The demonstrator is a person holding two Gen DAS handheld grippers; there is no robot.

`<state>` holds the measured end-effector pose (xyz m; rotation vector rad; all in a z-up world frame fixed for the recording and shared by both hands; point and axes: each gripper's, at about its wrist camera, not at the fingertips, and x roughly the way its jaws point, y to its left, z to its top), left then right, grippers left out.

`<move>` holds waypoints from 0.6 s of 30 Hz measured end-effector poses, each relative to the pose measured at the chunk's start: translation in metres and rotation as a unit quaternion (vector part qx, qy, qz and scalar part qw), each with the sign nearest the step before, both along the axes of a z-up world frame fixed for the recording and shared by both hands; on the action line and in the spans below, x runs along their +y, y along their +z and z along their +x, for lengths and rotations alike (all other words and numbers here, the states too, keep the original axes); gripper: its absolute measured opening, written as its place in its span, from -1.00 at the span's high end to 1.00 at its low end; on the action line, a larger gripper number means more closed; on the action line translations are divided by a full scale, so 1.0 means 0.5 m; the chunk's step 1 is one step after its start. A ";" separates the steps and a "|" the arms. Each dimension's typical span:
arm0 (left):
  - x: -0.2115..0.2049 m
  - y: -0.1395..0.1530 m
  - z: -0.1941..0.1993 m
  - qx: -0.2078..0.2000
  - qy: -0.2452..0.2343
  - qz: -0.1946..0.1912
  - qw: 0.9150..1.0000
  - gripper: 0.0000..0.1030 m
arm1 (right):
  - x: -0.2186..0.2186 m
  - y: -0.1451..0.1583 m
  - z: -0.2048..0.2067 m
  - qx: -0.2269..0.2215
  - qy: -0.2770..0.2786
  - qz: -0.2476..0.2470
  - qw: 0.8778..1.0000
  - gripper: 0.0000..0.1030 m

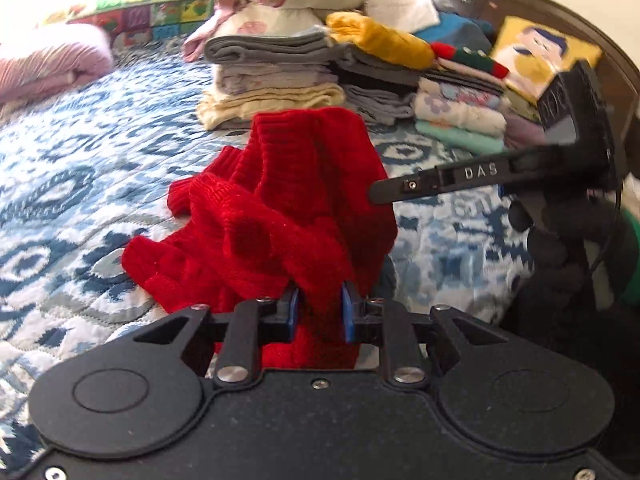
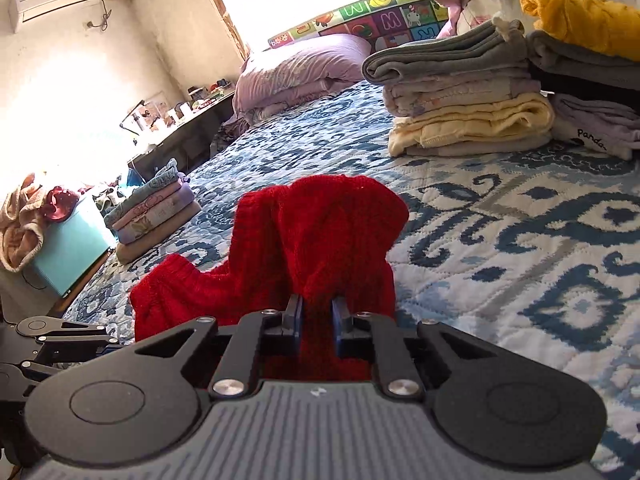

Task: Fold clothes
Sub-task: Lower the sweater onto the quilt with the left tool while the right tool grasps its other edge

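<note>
A red knitted sweater (image 1: pixel 280 208) hangs bunched above the blue patterned bedspread (image 1: pixel 80 184). My left gripper (image 1: pixel 319 312) is shut on its lower fabric, blue pads pressed into the knit. My right gripper (image 2: pixel 317 320) is shut on another part of the same sweater (image 2: pixel 320 232), which drapes over its fingers. In the left wrist view the right gripper's black body (image 1: pixel 520 176) reaches in from the right, touching the sweater's side. A sleeve (image 2: pixel 168 288) trails down to the left onto the bed.
Stacks of folded clothes (image 1: pixel 276 80) stand at the far side of the bed, with a yellow garment (image 1: pixel 380 40) on top. A lilac duvet (image 2: pixel 300 72) lies at the head. A smaller folded pile (image 2: pixel 152 208) sits by the bed's left edge beside a teal box (image 2: pixel 72 244).
</note>
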<state>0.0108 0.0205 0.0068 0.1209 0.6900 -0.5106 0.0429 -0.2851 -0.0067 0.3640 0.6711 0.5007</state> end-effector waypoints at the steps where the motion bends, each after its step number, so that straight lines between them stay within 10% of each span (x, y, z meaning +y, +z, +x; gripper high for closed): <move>1: -0.014 -0.004 -0.021 -0.008 -0.024 0.023 0.999 0.64 | -0.014 -0.006 -0.024 0.011 -0.006 0.013 1.000 0.71; 9: -0.077 -0.050 -0.125 -0.006 -0.122 0.127 0.984 0.46 | -0.068 -0.043 -0.171 0.097 -0.024 0.032 0.994 0.70; 12: -0.055 -0.039 -0.145 0.012 -0.112 0.088 0.990 -0.13 | -0.096 -0.018 -0.195 0.087 -0.050 0.039 0.994 0.59; 15: -0.018 -0.010 -0.157 0.018 -0.081 0.019 0.996 -0.20 | -0.119 0.019 -0.191 0.063 -0.076 0.050 0.994 -0.21; 18: 0.029 0.004 -0.129 0.046 -0.006 -0.070 0.997 -0.24 | -0.110 0.052 -0.149 0.034 -0.078 0.069 0.994 -0.42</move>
